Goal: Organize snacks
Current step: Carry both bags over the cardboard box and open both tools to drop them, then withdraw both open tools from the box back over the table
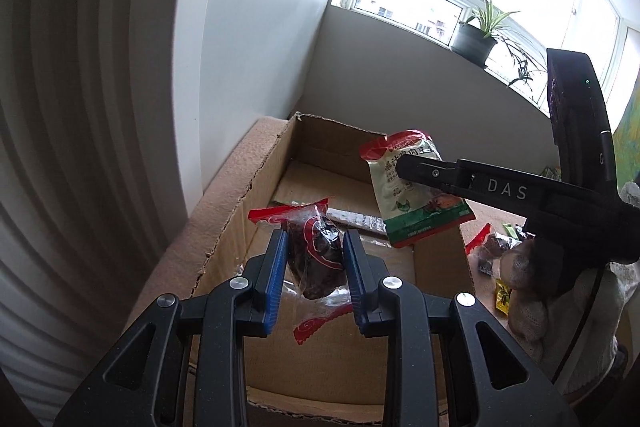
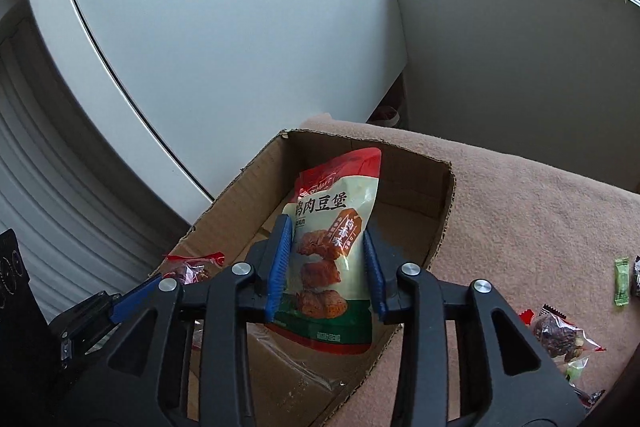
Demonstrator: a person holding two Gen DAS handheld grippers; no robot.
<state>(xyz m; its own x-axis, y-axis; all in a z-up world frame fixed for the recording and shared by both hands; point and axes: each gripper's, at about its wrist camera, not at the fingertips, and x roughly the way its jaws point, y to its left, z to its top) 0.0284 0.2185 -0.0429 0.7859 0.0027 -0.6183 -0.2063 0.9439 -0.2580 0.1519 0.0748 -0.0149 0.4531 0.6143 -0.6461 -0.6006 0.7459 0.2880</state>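
Observation:
My left gripper (image 1: 315,241) is shut on a clear red-edged date packet (image 1: 316,259), held above the open cardboard box (image 1: 224,227). My right gripper (image 2: 327,233) is shut on a red, white and green snack pouch (image 2: 332,247), held over the same box (image 2: 432,227). In the left wrist view the right gripper (image 1: 404,163) reaches in from the right with the pouch (image 1: 416,215) hanging over the box's right wall. In the right wrist view the left gripper's blue finger (image 2: 132,297) and its date packet (image 2: 192,269) show at lower left. A flat packet (image 1: 352,217) lies inside the box.
The box stands on a tan blanket (image 2: 540,207). Loose snacks lie on it to the right: a date packet (image 2: 560,337), a green candy (image 2: 621,281), more wrappers (image 1: 496,247). A white wall is on the left; a windowsill with a potted plant (image 1: 476,39) is behind.

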